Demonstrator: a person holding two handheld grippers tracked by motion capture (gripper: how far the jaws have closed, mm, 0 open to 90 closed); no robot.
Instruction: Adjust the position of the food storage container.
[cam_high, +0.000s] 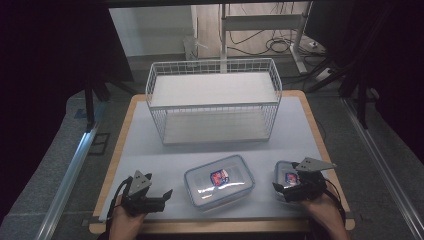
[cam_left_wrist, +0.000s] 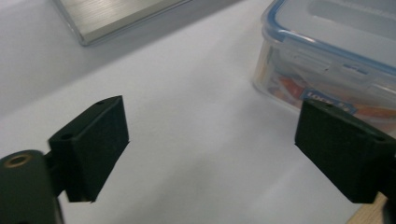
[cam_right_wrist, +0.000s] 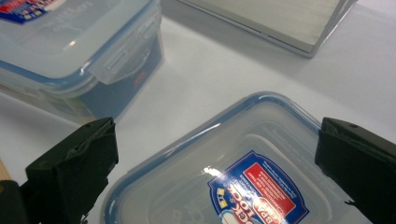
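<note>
Small container (cam_right_wrist: 243, 177) lies under the right gripper (cam_right_wrist: 215, 163) (jaws apart, apparently untouched).

On the table (cam_high: 150, 150), a wire basket (cam_high: 214, 100) stands at the back. In front of it lies a large lidded container (cam_high: 219, 180) near the middle, with a small lidded container (cam_high: 286, 176) to its right, apart from it, near the table's right edge.

Glossy clear plastic containers (cam_high: 219, 181); white wire basket (cam_high: 213, 100); matt white table cover (cam_high: 150, 160)
</note>
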